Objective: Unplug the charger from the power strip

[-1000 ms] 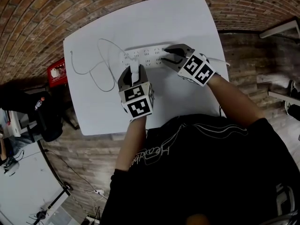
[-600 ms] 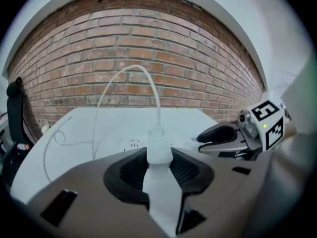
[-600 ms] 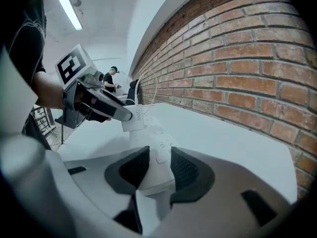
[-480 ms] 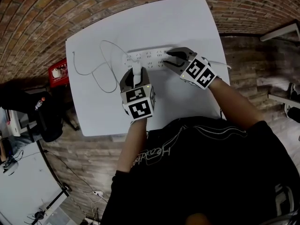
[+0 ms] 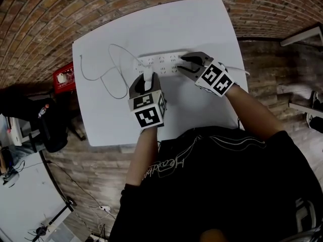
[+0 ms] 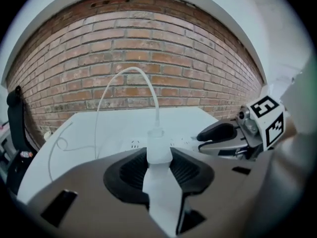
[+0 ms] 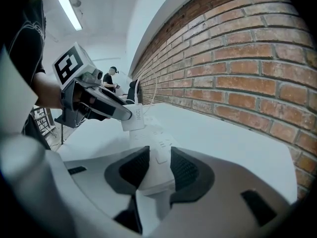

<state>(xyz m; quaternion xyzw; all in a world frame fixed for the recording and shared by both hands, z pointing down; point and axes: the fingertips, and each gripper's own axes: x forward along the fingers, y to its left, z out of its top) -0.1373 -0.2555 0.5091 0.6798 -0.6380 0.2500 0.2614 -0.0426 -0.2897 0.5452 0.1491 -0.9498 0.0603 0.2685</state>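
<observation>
A white power strip (image 5: 156, 60) lies across the far middle of the white table (image 5: 116, 115). My right gripper (image 5: 182, 63) is shut on the strip's right end, and the strip (image 7: 161, 143) sits between its ribbed pads. My left gripper (image 5: 145, 78) is shut on the white charger (image 6: 158, 150), held at the strip's near side. Seen from the right gripper view, the charger (image 7: 132, 118) hangs just over the sockets; whether its pins are still in one I cannot tell. The charger's thin white cable (image 5: 108, 69) loops off to the left.
The strip's own cord (image 5: 240, 67) runs off the table's right edge. A red object (image 5: 61, 77) stands on the floor left of the table. A brick wall (image 6: 148, 58) rises beyond the far edge. Another white surface (image 5: 25, 200) is at the lower left.
Both grippers keep their places and their grips. Only the head view has shifted a little.
</observation>
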